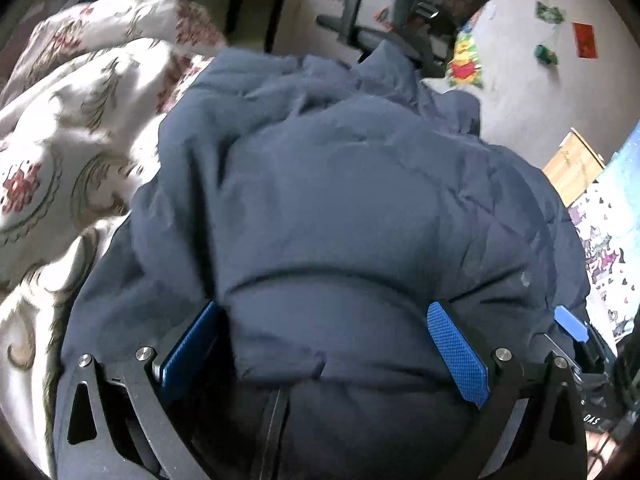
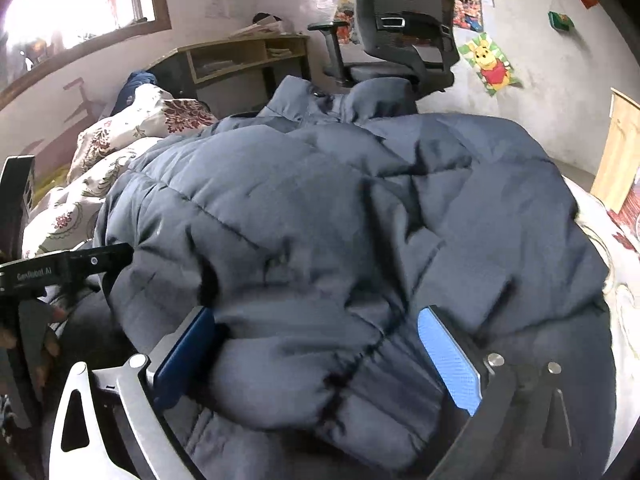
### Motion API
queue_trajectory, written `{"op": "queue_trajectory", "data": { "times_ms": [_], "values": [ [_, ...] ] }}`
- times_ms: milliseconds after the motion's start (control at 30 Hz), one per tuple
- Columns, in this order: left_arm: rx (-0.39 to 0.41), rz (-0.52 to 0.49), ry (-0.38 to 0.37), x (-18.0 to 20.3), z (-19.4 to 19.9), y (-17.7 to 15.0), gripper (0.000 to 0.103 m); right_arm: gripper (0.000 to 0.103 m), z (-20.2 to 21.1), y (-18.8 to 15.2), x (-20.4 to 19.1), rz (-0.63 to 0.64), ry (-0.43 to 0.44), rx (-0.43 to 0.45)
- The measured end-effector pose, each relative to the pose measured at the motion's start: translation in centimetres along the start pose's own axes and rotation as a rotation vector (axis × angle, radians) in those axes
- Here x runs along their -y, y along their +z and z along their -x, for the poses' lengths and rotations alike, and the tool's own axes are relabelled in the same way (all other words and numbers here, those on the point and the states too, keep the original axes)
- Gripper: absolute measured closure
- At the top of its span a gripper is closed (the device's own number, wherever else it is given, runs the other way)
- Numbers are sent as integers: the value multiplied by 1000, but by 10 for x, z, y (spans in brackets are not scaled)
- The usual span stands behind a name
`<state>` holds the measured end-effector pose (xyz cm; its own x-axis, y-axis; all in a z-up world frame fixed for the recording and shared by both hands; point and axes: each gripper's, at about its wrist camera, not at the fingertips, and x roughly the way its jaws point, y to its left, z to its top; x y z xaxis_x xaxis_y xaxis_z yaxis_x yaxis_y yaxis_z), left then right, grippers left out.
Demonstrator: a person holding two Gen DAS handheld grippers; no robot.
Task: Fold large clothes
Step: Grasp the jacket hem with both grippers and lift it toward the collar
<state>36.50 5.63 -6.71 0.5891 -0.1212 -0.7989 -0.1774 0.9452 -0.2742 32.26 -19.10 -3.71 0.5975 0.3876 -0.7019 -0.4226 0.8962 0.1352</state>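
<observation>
Left wrist view: navy puffer jacket (image 1: 340,200) heaped on floral quilt (image 1: 60,140); left gripper (image 1: 332,344) spread wide astride a padded fold, pads apparently not pinching. Right wrist view: right gripper (image 2: 320,356) released, jaws wide over the hem; collar (image 2: 320,96) toward office chair (image 2: 404,24). Judged partly folded, bulky, unsquared; spare quilt left, bed edge right

- The right gripper (image 2: 320,360) stands wide apart, a bulge of the navy puffer jacket (image 2: 340,208) between its blue pads (image 2: 448,360).
- The jacket lies heaped on a floral quilt (image 2: 104,168).
- A black office chair (image 2: 404,20) stands behind.
</observation>
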Motion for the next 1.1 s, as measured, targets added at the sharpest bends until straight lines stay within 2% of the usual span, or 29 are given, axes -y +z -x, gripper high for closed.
{"op": "queue_trajectory", "data": {
  "times_ms": [133, 267, 433, 567, 667, 767, 833, 967, 1100],
  "values": [
    [-61, 100, 24, -5, 23, -4, 2, 0, 15, -4, 9, -56, 8, -23],
    [-75, 111, 14, -4, 59, -3, 2, 0, 47, -1, 14, -86, 38, 13],
    [67, 63, 34, 1, 121, 19, 1, 0, 95, 16, 16, -137, 49, 91],
    [129, 18, 34, 8, 142, 54, 1, 0, 122, 40, 21, -188, 61, 154],
    [162, -11, 25, 16, 139, 90, 1, 0, 117, 72, 28, -224, 59, 144],
    [219, -49, 63, 20, 123, 134, 1, 0, 92, 122, 37, -219, 15, 104],
    [230, -70, 42, 19, 105, 161, 1, 0, 71, 162, 44, -201, -34, 93],
    [214, -73, -23, 15, 61, 210, 2, 0, 34, 216, 66, -209, -85, 90],
    [155, -25, -47, 11, 18, 250, 2, 0, -13, 246, 99, -300, -72, 41]
  ]
}}
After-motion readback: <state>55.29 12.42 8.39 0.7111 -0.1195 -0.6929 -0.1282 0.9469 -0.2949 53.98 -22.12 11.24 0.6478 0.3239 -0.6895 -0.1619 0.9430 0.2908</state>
